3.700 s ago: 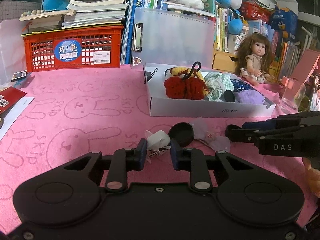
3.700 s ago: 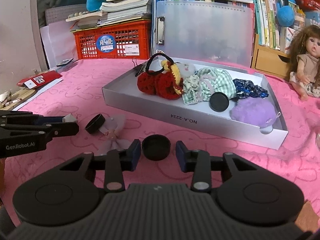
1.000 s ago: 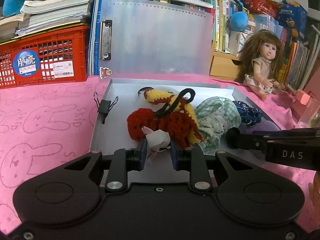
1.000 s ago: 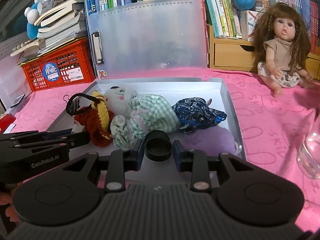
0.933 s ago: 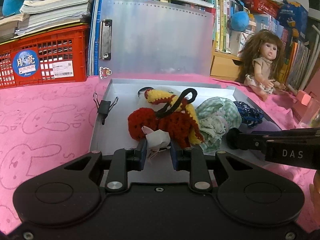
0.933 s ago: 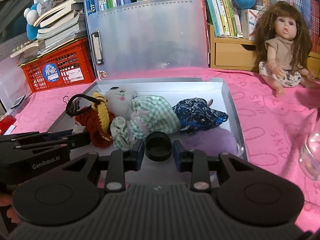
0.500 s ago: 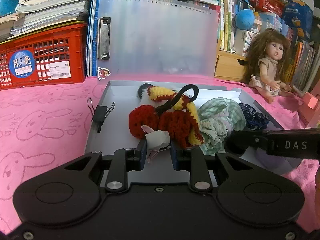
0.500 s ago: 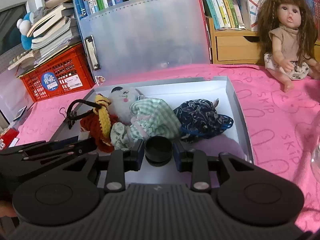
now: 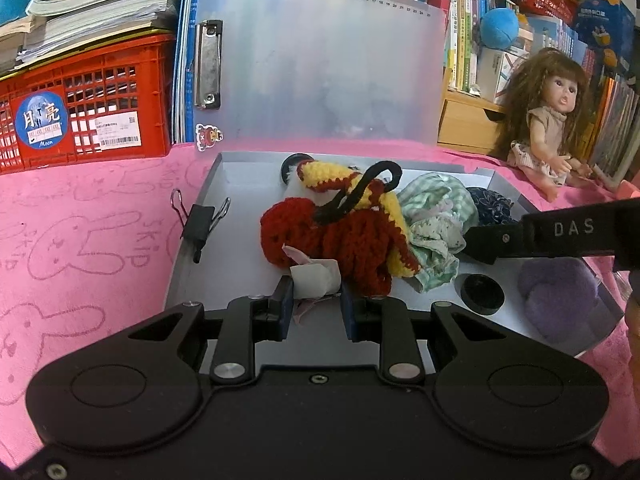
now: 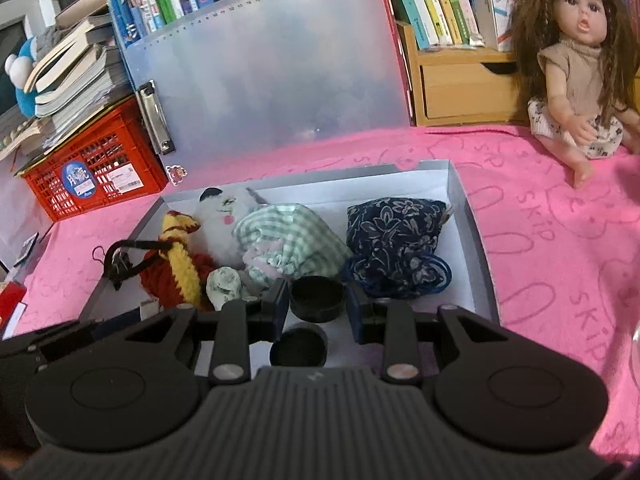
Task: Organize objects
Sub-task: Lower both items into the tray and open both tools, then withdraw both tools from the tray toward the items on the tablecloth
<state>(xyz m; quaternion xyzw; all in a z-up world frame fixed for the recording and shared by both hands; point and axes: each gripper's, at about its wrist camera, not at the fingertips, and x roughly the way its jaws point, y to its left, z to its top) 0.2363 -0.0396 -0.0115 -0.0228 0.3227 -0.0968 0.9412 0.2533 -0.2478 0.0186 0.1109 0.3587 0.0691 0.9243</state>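
Big grey box [image 9: 188, 264] sits just ahead of both tongs, stuffed with crochet and fabric bits. Right gripper [image 10: 317, 309] is pinching a black cap [image 10: 317, 298] over the box, another cap [image 10: 298, 349] right below it. Left gripper [image 9: 314, 307] is clamped on a small white hair clip [image 9: 314, 280] by the red crochet piece [image 9: 340, 240].

Tray [image 9: 188, 264] on worktop [image 9: 80, 208], clipboard [image 9: 320, 64] upright behind it. In tray, left to right: crocheted toy [image 9: 352, 240], checked cloth bundle [image 9: 436, 220], patterned pouch [image 10: 396, 240]; plush ball [image 9: 560, 296] at near right corner, round cap [image 9: 482, 294] before bundle. Binder clip [image 9: 198, 222] on tray's left wall. Crate [image 9: 84, 120] left of clipboard, books [image 9: 100, 4] stacked on it. Doll [image 9: 548, 120] sits on worktop right of tray, bookshelf [image 10: 436, 4] behind.
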